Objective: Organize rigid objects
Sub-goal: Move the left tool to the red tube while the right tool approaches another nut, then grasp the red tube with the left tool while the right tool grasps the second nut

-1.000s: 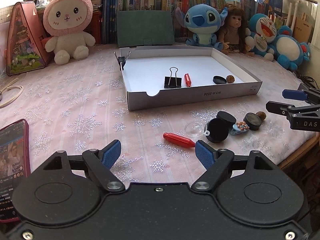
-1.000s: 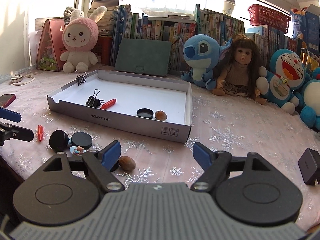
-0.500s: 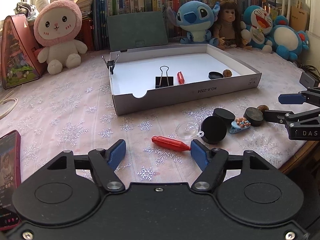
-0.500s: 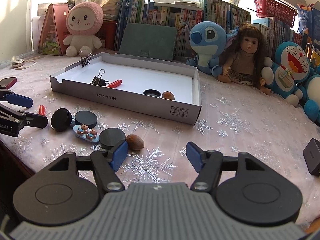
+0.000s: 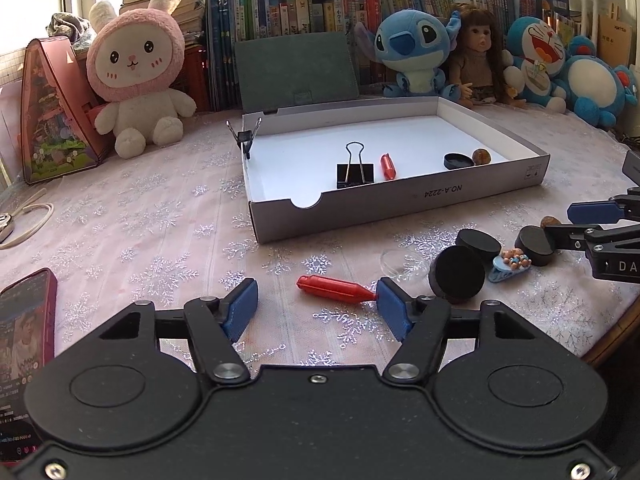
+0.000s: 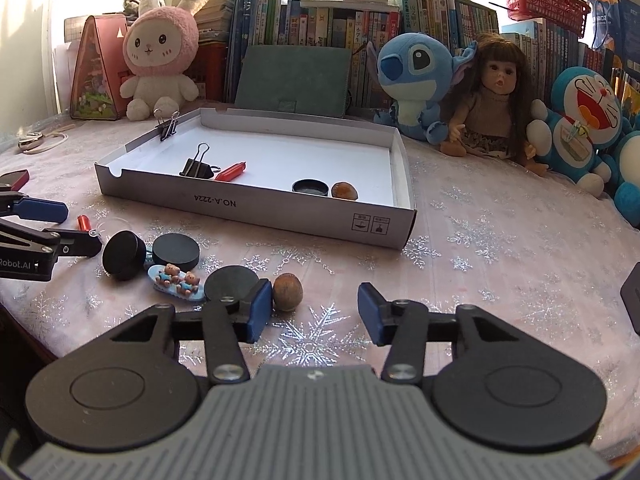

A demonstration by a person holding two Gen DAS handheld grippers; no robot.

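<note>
Both grippers are closing with nothing yet pinched. Before the left gripper [image 5: 316,306], a red cap-like piece [image 5: 334,288] lies with its tip just beside the right pad; it could be nudged aside as the jaws narrow. Just ahead of the right gripper [image 6: 310,312], a nut [image 6: 287,291] sits beside its left pad and may roll away. Both are pitched downward toward the tablecloth [image 6: 480,248], the white box [image 6: 256,216] farther ahead.

At lower centre, the left gripper [image 5: 316,304] is closing; a red marker [image 5: 334,288] lies between its jaws, untouched on the left.
</note>
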